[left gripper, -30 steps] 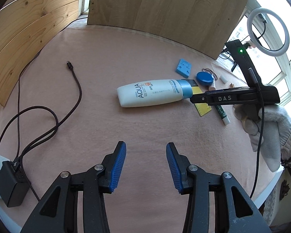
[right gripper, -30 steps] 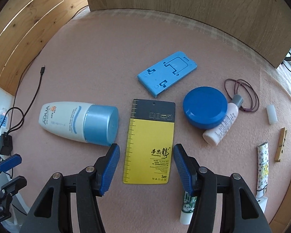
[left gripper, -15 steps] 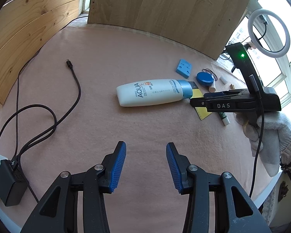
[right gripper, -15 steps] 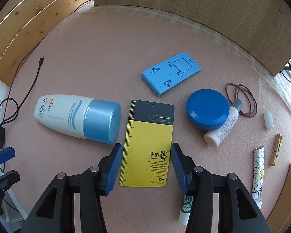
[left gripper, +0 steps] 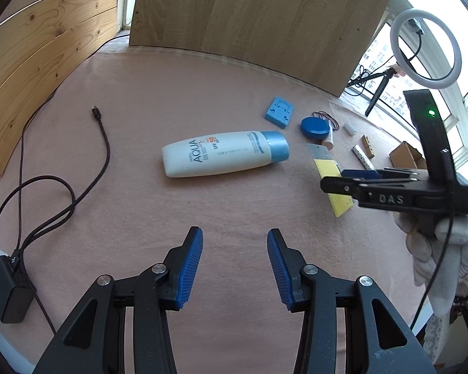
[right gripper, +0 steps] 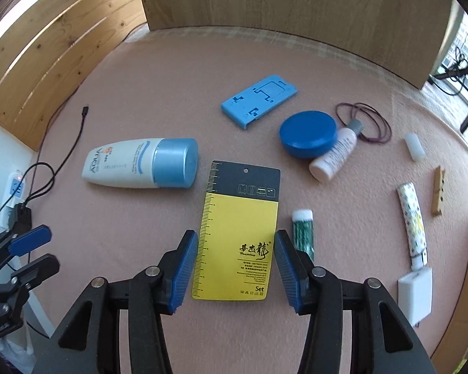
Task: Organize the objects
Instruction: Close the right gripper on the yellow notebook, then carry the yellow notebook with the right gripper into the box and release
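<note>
I hold my right gripper (right gripper: 235, 265) steeply down over the card (right gripper: 238, 227), jaws apart and straddling its near end, not touching it; I judge that lines me up to pinch it by its long edges (flat cards lift badly otherwise). The card lies just at 3 o'clock of the bottle (right gripper: 140, 163). My left gripper (left gripper: 234, 265) hangs apart over bare cloth, empty. The right view alone shows the lip balm (right gripper: 302, 232) at the right pad; the left view alone shows my gloved hand (left gripper: 443, 246).
</note>
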Available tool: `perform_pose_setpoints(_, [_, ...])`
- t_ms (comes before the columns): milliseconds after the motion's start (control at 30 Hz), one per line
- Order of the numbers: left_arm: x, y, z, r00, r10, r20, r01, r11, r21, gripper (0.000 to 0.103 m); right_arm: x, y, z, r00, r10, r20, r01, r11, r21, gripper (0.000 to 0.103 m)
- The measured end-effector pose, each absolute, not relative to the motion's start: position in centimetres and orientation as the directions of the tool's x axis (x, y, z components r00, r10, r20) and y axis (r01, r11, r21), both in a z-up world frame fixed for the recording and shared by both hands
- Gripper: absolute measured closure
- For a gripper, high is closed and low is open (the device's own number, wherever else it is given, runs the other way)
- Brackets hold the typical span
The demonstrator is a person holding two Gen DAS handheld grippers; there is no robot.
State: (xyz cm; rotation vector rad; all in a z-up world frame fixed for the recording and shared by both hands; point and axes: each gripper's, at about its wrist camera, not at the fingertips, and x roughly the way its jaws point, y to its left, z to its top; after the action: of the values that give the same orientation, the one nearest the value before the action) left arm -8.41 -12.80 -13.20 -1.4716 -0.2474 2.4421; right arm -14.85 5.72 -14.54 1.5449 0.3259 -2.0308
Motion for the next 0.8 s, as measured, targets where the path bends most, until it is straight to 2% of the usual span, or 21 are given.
perform_pose_setpoints(433, [-7.6, -5.7, -11.9, -0.444, 0.35, -0.825, -0.219, -0.935, -0.279, 0.057, -11.7, 13.2, -9.3, -0.262, -0.33, -0.907, 0.561, -0.817, 0.136, 0.057])
perform_pose_setpoints(800, [-7.6, 1.6, -11.6, -0.426, 0.376, -0.823, -0.285, -0.919, -0.272, 0.057, -13.6, 24.2, -6.9, -0.348, -0.297, -0.889, 0.44, -0.889, 0.125, 0.057])
